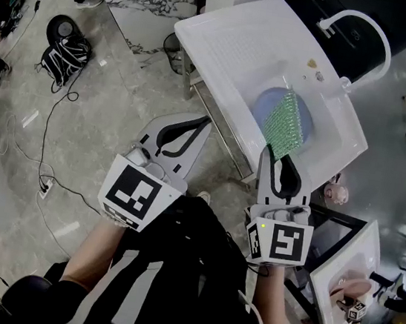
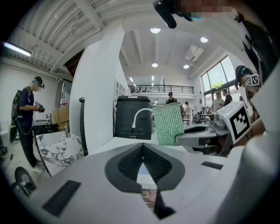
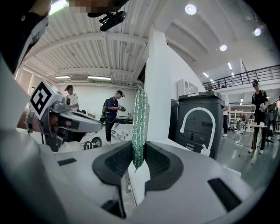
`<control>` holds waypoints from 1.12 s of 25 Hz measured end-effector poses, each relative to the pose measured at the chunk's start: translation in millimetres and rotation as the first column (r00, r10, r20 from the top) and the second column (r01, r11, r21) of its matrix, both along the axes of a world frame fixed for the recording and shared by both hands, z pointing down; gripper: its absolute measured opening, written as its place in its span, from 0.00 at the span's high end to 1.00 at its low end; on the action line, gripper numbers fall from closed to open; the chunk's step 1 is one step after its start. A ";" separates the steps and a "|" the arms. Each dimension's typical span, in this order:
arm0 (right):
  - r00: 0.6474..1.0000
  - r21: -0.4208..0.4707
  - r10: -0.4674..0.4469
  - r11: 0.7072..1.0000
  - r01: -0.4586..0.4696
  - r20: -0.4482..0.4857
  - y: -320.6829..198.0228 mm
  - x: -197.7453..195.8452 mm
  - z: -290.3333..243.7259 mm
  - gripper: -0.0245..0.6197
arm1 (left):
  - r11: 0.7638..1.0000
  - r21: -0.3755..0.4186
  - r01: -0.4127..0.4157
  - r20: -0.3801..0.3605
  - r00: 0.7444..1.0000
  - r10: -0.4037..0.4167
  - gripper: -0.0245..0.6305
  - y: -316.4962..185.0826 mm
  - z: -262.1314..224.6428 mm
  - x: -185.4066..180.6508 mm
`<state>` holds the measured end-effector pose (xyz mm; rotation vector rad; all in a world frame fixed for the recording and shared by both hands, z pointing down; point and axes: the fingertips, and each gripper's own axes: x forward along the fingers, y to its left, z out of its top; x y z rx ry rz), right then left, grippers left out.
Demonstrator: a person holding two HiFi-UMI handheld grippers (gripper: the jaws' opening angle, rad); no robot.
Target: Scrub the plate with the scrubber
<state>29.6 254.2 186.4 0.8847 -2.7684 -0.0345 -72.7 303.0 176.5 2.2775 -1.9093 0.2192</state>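
Two jaws of my right hand-held gripper [image 1: 273,155] clamp the green scrubber [image 1: 285,123], the blue plate [image 1: 309,118] just ahead; my left hand-held gripper [image 1: 206,121] sits clenched, empty.

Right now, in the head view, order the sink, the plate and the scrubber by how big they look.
1. sink, clearly largest.
2. plate and scrubber: similar; the scrubber is nearer the camera and hides part of the plate, so unranked.

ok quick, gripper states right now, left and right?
Left gripper: closed, nothing between its jaws.
Right gripper: closed on the scrubber.
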 end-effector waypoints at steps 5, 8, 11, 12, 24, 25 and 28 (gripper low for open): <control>1.000 0.003 0.003 1.000 -0.003 -0.003 -2.0 0.1 -1.3 0.82 | 1.000 0.011 -0.008 0.009 1.000 0.008 0.96 -3.2 -2.1 0.1; 1.000 0.002 0.004 1.000 -0.004 -0.003 -2.9 -0.8 -0.9 0.82 | 1.000 0.011 -0.011 0.009 1.000 0.011 0.96 -4.4 -1.8 -0.9; 1.000 0.000 0.002 1.000 -0.002 -0.003 -2.0 -0.6 0.9 0.82 | 1.000 0.006 -0.010 0.006 1.000 0.010 0.96 -3.6 -0.3 -0.4; 1.000 -0.001 0.001 1.000 -0.001 -0.003 -1.8 -0.2 1.4 0.82 | 1.000 0.002 -0.008 0.003 1.000 0.008 0.96 -3.2 0.2 0.0; 1.000 -0.022 -0.010 1.000 0.010 0.014 -4.7 -0.7 2.0 0.82 | 1.000 -0.001 0.023 0.007 1.000 -0.023 0.96 -1.1 -1.4 -1.8; 1.000 -0.022 -0.014 1.000 0.014 0.016 -5.3 -0.2 2.5 0.82 | 1.000 0.002 0.028 0.008 1.000 -0.028 0.96 -1.3 -1.0 -1.3; 1.000 -0.022 -0.023 0.999 0.024 0.021 -6.4 3.5 3.6 0.82 | 0.999 0.005 0.041 0.002 0.999 -0.041 0.96 -1.6 -0.4 1.7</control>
